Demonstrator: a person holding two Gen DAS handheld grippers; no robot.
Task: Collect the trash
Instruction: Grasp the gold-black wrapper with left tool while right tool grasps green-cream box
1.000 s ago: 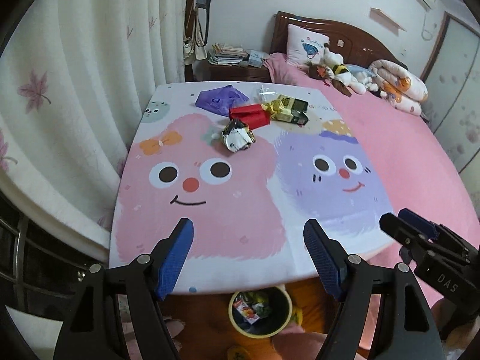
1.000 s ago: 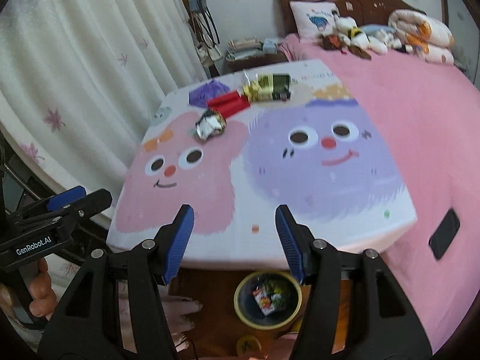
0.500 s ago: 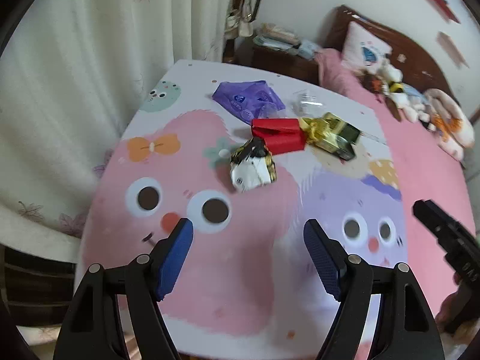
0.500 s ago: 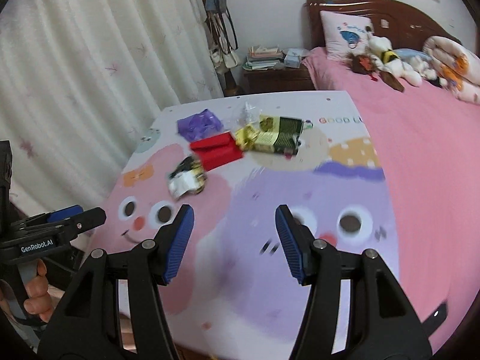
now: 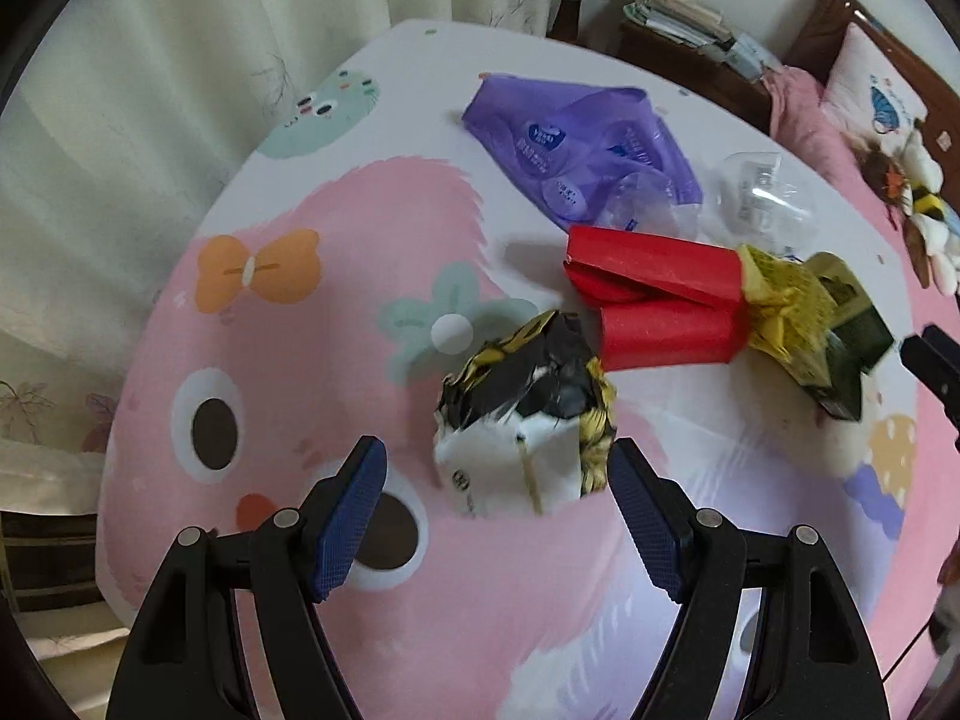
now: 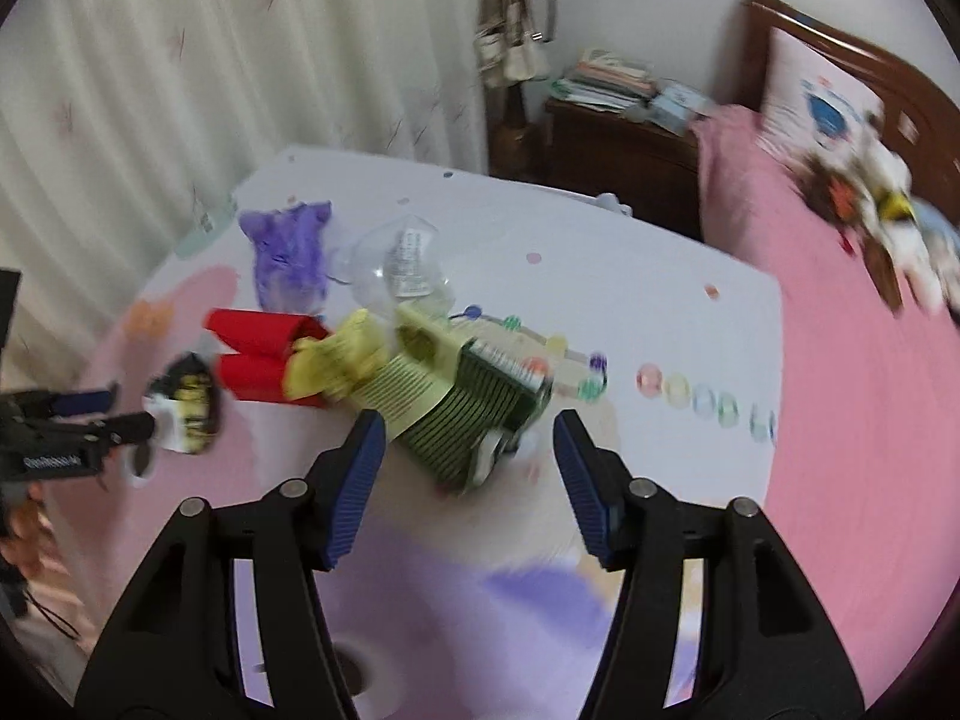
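Black-white wrapper [image 5: 528, 414] between left tool [image 5: 495, 474] tips — green box [image 6: 468, 414] between right tool [image 6: 468, 450] tips

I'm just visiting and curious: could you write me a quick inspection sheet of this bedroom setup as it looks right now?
Surface: cartoon-print cloth over a table.
Job's things: crumpled black-and-white wrapper, red carton, green striped box, purple bag, clear plastic.
Clutter: nothing seen beyond the trash.
Grippers: left gripper open around the wrapper; right gripper open at the box.
Cables: nothing seen.
Surroundings: curtain, nightstand, pink bed.
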